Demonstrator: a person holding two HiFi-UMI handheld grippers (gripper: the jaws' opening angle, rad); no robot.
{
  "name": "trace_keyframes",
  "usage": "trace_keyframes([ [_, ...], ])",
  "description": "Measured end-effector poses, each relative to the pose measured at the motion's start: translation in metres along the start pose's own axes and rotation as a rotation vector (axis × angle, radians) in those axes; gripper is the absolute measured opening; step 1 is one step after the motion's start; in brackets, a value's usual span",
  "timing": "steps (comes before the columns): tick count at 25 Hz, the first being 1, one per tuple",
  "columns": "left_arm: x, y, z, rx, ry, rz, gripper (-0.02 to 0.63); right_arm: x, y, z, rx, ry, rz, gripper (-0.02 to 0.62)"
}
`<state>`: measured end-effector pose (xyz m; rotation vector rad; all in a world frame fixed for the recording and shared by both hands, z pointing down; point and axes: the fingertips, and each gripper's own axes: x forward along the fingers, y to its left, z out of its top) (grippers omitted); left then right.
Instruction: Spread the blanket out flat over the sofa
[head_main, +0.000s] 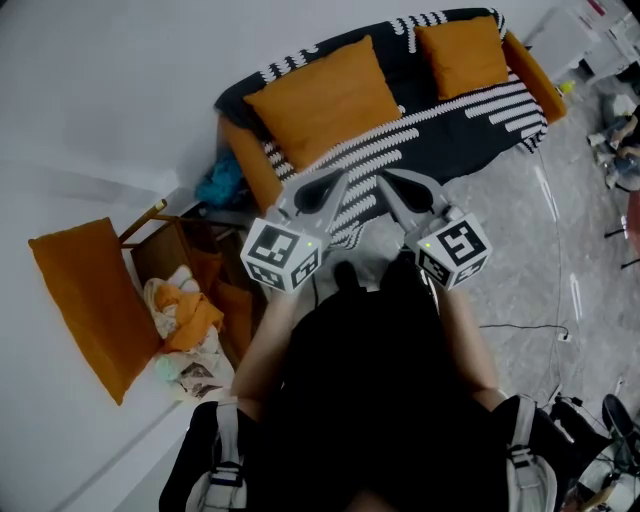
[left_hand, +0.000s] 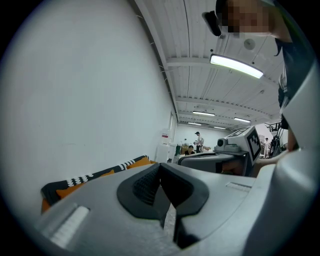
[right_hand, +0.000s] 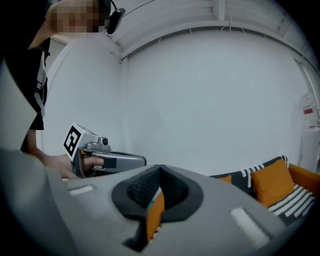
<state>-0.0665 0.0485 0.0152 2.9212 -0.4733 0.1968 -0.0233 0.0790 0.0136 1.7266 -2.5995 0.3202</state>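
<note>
The orange sofa (head_main: 250, 170) stands ahead, with the black blanket with white stripes (head_main: 450, 130) lying over its seat and back. Two orange cushions (head_main: 325, 100) (head_main: 462, 55) rest on the blanket. My left gripper (head_main: 338, 180) and right gripper (head_main: 384, 180) are held side by side in front of the sofa, apart from the blanket. Both are shut with nothing between the jaws. In the left gripper view the blanket (left_hand: 100, 175) shows at lower left beyond the shut left gripper (left_hand: 160, 166). In the right gripper view the shut right gripper (right_hand: 160, 169) has the blanket (right_hand: 250, 172) and a cushion (right_hand: 272, 180) at lower right.
An orange cushion (head_main: 95, 300) leans against the white wall at left, beside a wooden crate (head_main: 160, 250) holding bundled cloths (head_main: 185, 310). A teal cloth (head_main: 220, 185) lies by the sofa's left arm. A cable (head_main: 530, 328) crosses the floor at right. People (left_hand: 198, 140) are far down the room.
</note>
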Motion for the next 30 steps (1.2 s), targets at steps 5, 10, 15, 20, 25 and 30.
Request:
trace_keyframes([
  [5,0.0,-0.001,0.0,0.0,-0.001,-0.002,0.011,-0.002,-0.002,-0.005,-0.033,0.033,-0.011,0.0],
  [10,0.002,-0.002,0.0,0.0,0.0,-0.004,0.011,-0.002,-0.002,-0.004,-0.022,0.023,-0.003,0.0],
  [15,0.004,-0.001,-0.002,-0.002,0.003,-0.003,0.011,-0.002,-0.004,-0.002,-0.019,0.017,-0.001,0.0],
  [20,0.005,-0.002,-0.001,-0.001,0.005,-0.001,0.011,-0.003,-0.006,-0.005,-0.034,0.031,-0.003,0.0],
  [25,0.007,0.0,-0.002,-0.004,0.009,0.005,0.011,-0.002,-0.011,-0.008,-0.039,0.048,-0.012,0.0],
  [30,0.007,0.001,-0.004,0.0,0.009,0.007,0.011,-0.002,-0.011,-0.01,-0.043,0.047,-0.011,0.0],
])
